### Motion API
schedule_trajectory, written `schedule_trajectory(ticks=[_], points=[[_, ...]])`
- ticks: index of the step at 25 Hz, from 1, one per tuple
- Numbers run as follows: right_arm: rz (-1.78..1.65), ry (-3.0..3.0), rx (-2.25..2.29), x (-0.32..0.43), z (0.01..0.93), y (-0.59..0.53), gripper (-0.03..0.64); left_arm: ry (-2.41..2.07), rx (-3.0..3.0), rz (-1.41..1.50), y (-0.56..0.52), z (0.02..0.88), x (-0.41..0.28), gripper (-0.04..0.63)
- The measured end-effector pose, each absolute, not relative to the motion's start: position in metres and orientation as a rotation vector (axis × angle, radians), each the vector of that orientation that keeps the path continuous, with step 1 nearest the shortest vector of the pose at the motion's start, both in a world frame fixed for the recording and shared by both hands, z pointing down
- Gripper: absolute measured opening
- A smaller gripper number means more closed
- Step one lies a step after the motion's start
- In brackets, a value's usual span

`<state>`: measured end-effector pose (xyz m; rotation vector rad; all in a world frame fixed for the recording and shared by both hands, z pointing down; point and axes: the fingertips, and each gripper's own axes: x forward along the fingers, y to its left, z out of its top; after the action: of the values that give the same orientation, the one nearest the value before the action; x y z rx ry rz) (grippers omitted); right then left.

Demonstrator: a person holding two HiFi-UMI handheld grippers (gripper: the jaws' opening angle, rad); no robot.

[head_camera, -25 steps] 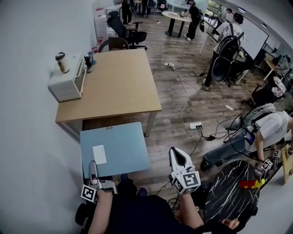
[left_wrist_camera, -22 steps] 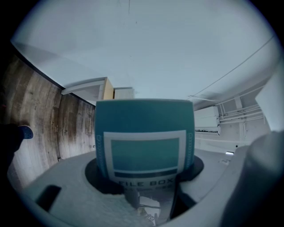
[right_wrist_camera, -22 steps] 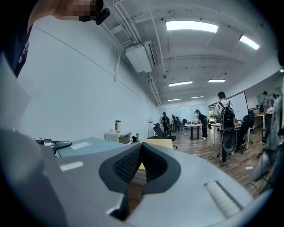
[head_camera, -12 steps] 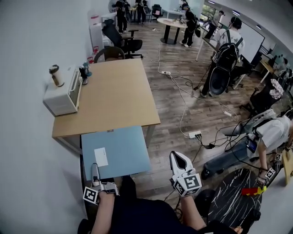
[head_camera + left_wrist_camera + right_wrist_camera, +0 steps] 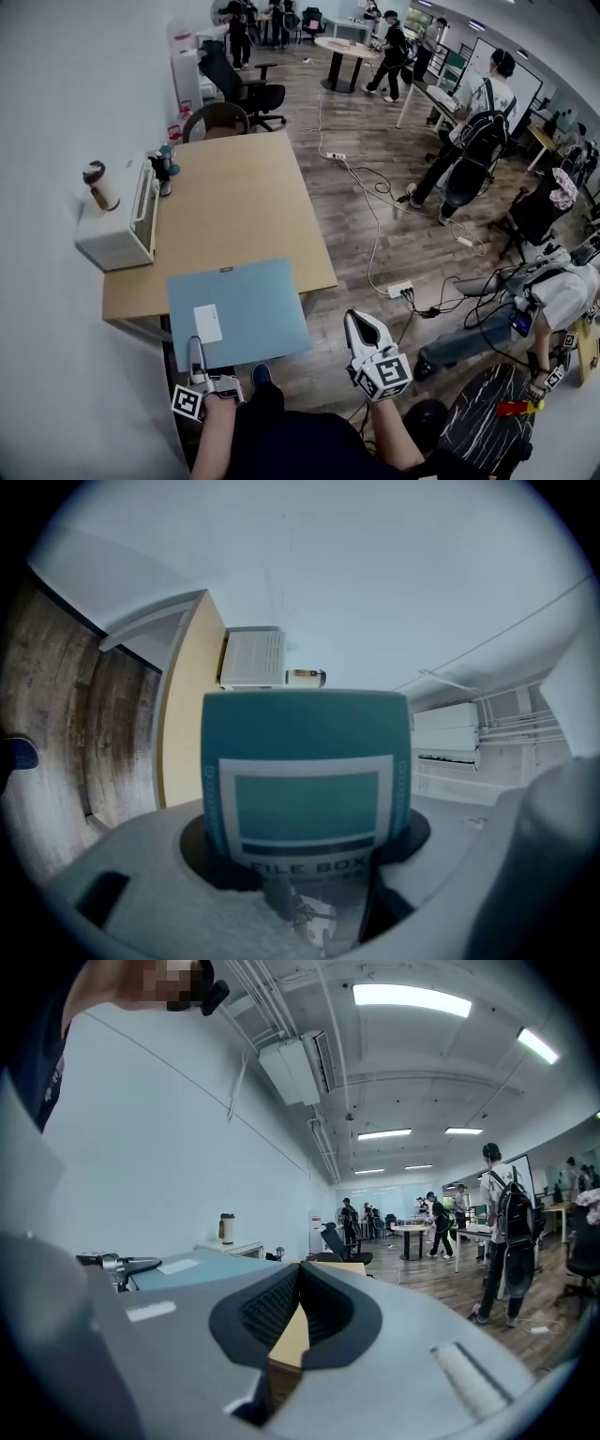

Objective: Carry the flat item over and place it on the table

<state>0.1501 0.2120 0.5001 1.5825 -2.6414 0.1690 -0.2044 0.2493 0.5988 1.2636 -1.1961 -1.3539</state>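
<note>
The flat item is a blue file box [image 5: 239, 309] with a white label. It hangs level in front of me, and its far edge reaches over the near edge of the wooden table [image 5: 234, 202]. My left gripper [image 5: 194, 349] is shut on the box's near edge. In the left gripper view the box [image 5: 305, 771] stands between the jaws and fills the middle, with the table [image 5: 183, 705] beyond it. My right gripper [image 5: 361, 322] is shut and empty, to the right of the box and apart from it. The right gripper view shows the box [image 5: 192, 1267] at its left.
A white appliance [image 5: 117, 230] with a cup [image 5: 98, 186] on top stands at the table's left edge by the wall. A chair [image 5: 220, 117] sits at the table's far end. Cables [image 5: 375, 187] and a power strip [image 5: 401, 289] lie on the floor to the right, with people further off.
Both grippers and the box have moved forward towards the table. The box's far edge, earlier short of the table, now overlaps its near edge.
</note>
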Motion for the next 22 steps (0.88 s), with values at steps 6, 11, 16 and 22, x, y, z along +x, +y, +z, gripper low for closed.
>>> schedule_trajectory(ticks=[6,11,16,22], points=[[0.105,-2.606,1.606,0.107,0.482,0.137,-0.002,-1.142,1.288,-1.352,0.161,0.586,-0.236,0.278],[0.109,-2.596,1.634,0.08,0.475,0.091,-0.002,-1.132,1.276,-1.35,0.104,0.587,-0.261,0.278],[0.167,-2.608,1.644,0.067,0.479,0.051,-0.002,-1.118,1.286,-1.361,0.058,0.587,-0.274,0.278],[0.176,-2.631,1.635,0.058,0.485,0.0,-0.002,-1.123,1.253,-1.377,0.019,0.601,-0.281,0.278]])
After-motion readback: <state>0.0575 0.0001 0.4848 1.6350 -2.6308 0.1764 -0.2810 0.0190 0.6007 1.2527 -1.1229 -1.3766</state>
